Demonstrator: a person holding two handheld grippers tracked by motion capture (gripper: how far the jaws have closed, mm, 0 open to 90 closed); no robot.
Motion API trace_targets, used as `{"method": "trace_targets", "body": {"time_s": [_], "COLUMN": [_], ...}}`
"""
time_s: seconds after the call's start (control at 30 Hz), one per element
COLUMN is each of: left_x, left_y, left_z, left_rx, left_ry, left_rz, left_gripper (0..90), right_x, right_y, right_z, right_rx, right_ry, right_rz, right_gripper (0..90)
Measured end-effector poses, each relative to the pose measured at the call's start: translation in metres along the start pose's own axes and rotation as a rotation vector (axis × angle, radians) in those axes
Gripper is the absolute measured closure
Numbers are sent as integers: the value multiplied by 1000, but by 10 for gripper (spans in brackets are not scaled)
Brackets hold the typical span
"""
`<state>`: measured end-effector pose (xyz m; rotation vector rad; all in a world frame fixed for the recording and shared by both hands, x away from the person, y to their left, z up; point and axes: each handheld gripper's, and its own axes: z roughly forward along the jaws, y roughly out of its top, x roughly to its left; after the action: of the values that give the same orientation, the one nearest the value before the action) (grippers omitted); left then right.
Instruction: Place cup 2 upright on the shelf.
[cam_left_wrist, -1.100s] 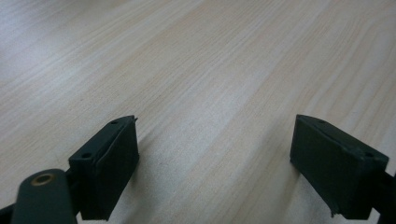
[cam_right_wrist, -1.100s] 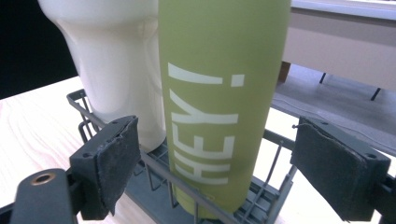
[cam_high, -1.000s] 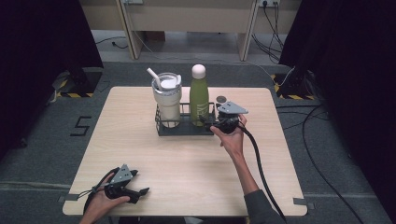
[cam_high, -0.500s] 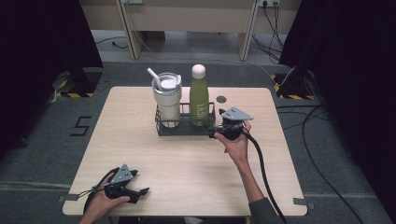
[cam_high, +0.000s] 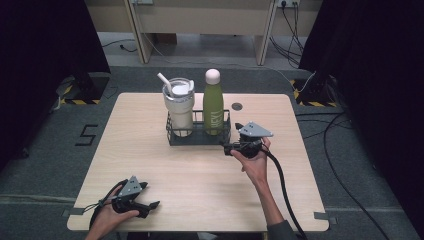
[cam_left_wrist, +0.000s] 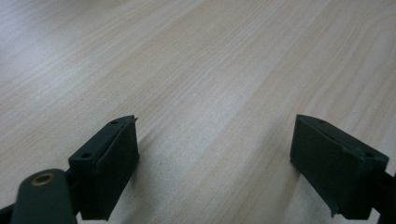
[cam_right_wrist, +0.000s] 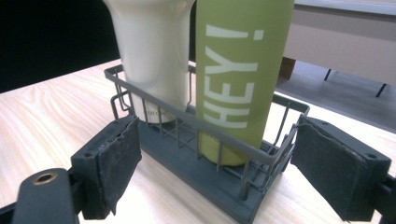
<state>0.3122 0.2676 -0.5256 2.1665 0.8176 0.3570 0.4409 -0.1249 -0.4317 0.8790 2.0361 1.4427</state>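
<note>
A dark wire basket (cam_high: 197, 139) stands at the table's far middle. It holds a cream tumbler (cam_high: 179, 107) with a straw on the left and a green bottle (cam_high: 213, 102) with a pale cap on the right. My right gripper (cam_high: 228, 148) hovers at the basket's near right corner, pointing left. In the right gripper view its jaws (cam_right_wrist: 215, 158) stand open, the basket (cam_right_wrist: 261, 154), the "HEY!" bottle (cam_right_wrist: 238, 70) and the tumbler (cam_right_wrist: 154, 46) ahead, nothing pressed between the pads. My left gripper (cam_high: 150, 196) rests open on the near left of the table, with bare wood between its jaws (cam_left_wrist: 215, 154).
A small dark round grommet (cam_high: 237, 106) sits in the tabletop behind the basket. The right gripper's black cable (cam_high: 282, 190) trails off the near right edge. Pale wooden table (cam_high: 200, 170); desk legs and floor cables lie beyond the far edge.
My right gripper has drawn back from the basket's right end toward the near side and slightly lower. The left gripper has stayed where it was.
</note>
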Motion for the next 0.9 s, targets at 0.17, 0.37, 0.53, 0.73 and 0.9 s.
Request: {"method": "trace_targets", "body": {"time_s": [0.17,0.37,0.53,0.73,0.9], "left_x": [0,0,0,0,0], "left_y": [0,0,0,0,0], "left_z": [0,0,0,-1,-1], "left_rx": [0,1,1,1,1], "left_ry": [0,-1,-1,-2,-1], "left_rz": [0,1,1,2,2], "left_gripper": [146,147,147,147,147], "right_x": [3,4,6,8,7], "right_y": [-4,-9,-13,-18,-23], "right_z": [-3,-7,-10,-15,-20], "right_rx": [6,23,32,46,58], "right_ry": [3,0,2,8,6], "right_rz": [-7,-11,-14,-22,-21], "right_gripper": [155,155,155,155,155]}}
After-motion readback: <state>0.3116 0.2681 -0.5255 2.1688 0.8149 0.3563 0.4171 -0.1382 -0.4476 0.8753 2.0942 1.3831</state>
